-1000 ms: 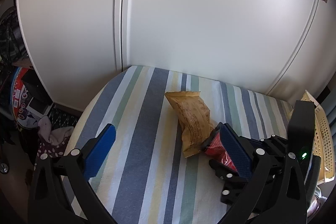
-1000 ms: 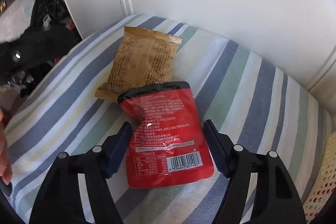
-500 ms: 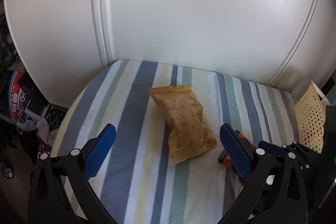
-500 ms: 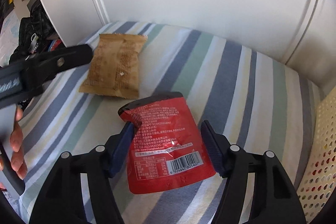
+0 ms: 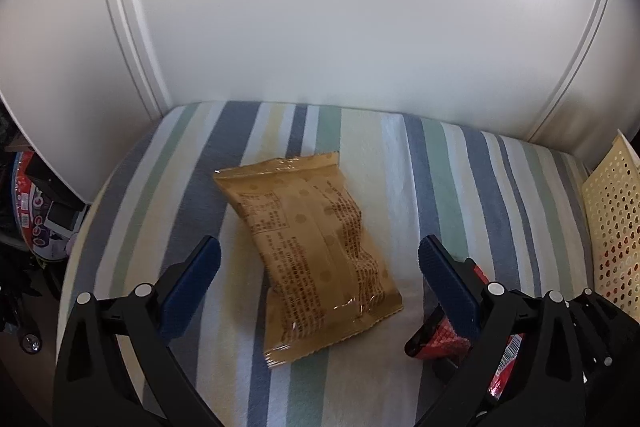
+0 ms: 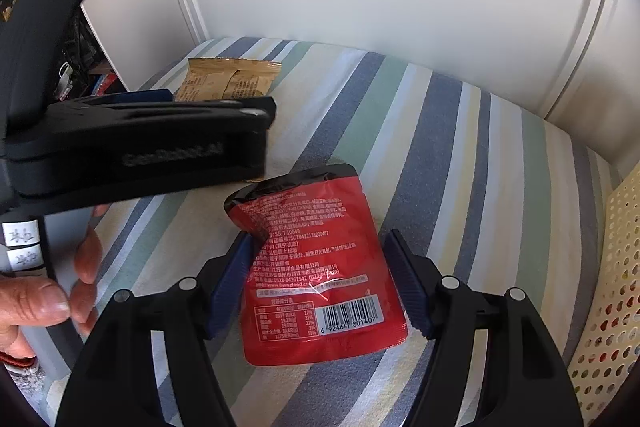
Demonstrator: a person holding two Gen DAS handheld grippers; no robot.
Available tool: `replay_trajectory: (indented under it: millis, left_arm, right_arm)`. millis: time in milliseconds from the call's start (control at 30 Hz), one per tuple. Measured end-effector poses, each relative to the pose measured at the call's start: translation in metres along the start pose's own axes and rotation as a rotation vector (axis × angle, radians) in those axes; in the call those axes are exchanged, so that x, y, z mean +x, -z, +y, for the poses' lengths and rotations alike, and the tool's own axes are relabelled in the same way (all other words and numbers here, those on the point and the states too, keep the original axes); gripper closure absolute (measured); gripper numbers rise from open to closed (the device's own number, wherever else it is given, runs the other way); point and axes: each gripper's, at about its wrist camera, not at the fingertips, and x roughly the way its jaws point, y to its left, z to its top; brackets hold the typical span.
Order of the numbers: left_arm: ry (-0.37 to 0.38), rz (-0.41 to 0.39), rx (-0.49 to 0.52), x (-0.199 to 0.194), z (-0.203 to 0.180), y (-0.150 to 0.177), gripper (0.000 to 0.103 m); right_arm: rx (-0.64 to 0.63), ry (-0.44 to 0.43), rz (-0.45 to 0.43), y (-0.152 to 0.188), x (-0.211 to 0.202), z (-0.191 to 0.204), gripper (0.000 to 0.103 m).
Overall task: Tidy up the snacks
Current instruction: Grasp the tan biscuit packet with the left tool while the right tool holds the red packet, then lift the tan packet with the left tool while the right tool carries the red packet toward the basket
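A brown snack packet (image 5: pixel 312 255) lies flat on the striped cloth (image 5: pixel 452 179), and my left gripper (image 5: pixel 318 275) hangs open over it with a blue pad on either side. In the right wrist view the packet (image 6: pixel 232 79) shows behind the left tool's black finger (image 6: pixel 248 115). My right gripper (image 6: pixel 320 279) is shut on a red pouch (image 6: pixel 320 267), its pads pressing both side edges, and the pouch's top left corner is crumpled. That pouch (image 5: pixel 436 341) appears low right in the left wrist view, apart from the brown packet.
A cream perforated basket (image 6: pixel 616 287) with snacks inside stands at the cloth's right edge. White cabinet doors (image 5: pixel 340 7) rise straight behind the cloth. A person's hand (image 6: pixel 40 299) holds the left tool. Clutter (image 5: pixel 36 211) fills the floor to the left.
The red pouch has travelled right with my right gripper, off the brown packet. My left gripper has swung right and forward until the brown packet lies between its open fingers.
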Motion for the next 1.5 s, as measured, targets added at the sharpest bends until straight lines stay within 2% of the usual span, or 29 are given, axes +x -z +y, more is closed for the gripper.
replay_trajectory:
  millis: [133,200,233,300,467,567,700,800,833,900,933,1000,1133,1200,1267,1400,1500]
  left_arm:
    - [0.009,0.019,-0.003,0.008,0.001,0.0,0.003]
    - [0.017,0.028,-0.004,0.012,0.001,0.0,0.014]
    - [0.02,0.042,-0.004,0.015,0.002,0.0,0.023]
    - [0.018,0.046,-0.006,0.017,0.003,0.002,0.026]
    - [0.001,0.031,-0.008,0.015,0.006,0.002,0.044]
    - [0.012,0.016,-0.02,0.009,0.008,0.004,0.048]
    - [0.02,0.002,-0.016,0.0,0.006,0.009,0.048]
    - [0.001,0.02,-0.001,0.004,0.004,0.01,0.045]
    - [-0.003,0.019,0.004,0.004,0.003,0.01,0.041]
    - [-0.023,0.031,0.012,0.007,0.001,0.009,0.02]
    - [-0.036,0.036,0.012,0.011,0.002,0.005,0.007]
    - [-0.064,0.048,0.012,0.016,0.003,0.006,0.005]
    - [-0.053,0.053,0.008,0.019,0.005,0.005,0.006]
    - [-0.058,0.046,0.013,0.018,0.005,0.006,0.014]
    - [-0.048,0.035,0.011,0.014,0.008,0.006,0.038]
    - [-0.039,0.018,0.005,0.008,0.008,0.007,0.046]
    - [0.012,-0.009,-0.023,-0.004,0.009,0.008,0.048]
  right_arm:
    - [-0.009,0.01,0.003,0.001,0.0,0.001,0.035]
    - [-0.017,0.017,0.004,0.0,0.003,0.004,0.035]
    - [-0.019,0.019,0.004,0.0,0.003,0.004,0.035]
    - [-0.019,0.019,0.002,0.001,0.003,0.003,0.035]
    - [-0.051,0.065,-0.024,0.002,-0.004,0.01,0.038]
    - [-0.062,0.099,-0.054,0.003,-0.012,0.012,0.042]
    - [-0.078,0.107,-0.056,0.004,-0.014,0.015,0.042]
    - [-0.076,0.103,-0.053,0.003,-0.014,0.015,0.041]
    - [-0.079,0.103,-0.051,0.003,-0.014,0.015,0.04]
    - [-0.08,0.102,-0.05,0.003,-0.013,0.016,0.04]
    - [-0.079,0.101,-0.049,0.003,-0.013,0.016,0.04]
    - [-0.081,0.097,-0.044,0.004,-0.012,0.017,0.039]
    - [-0.088,0.097,-0.033,0.004,-0.011,0.019,0.038]
    - [-0.086,0.097,-0.025,0.004,-0.009,0.019,0.038]
    - [-0.081,0.094,-0.021,0.004,-0.008,0.017,0.038]
    - [-0.079,0.096,-0.025,0.005,-0.01,0.016,0.041]
    - [-0.089,0.107,-0.035,0.005,-0.012,0.018,0.042]
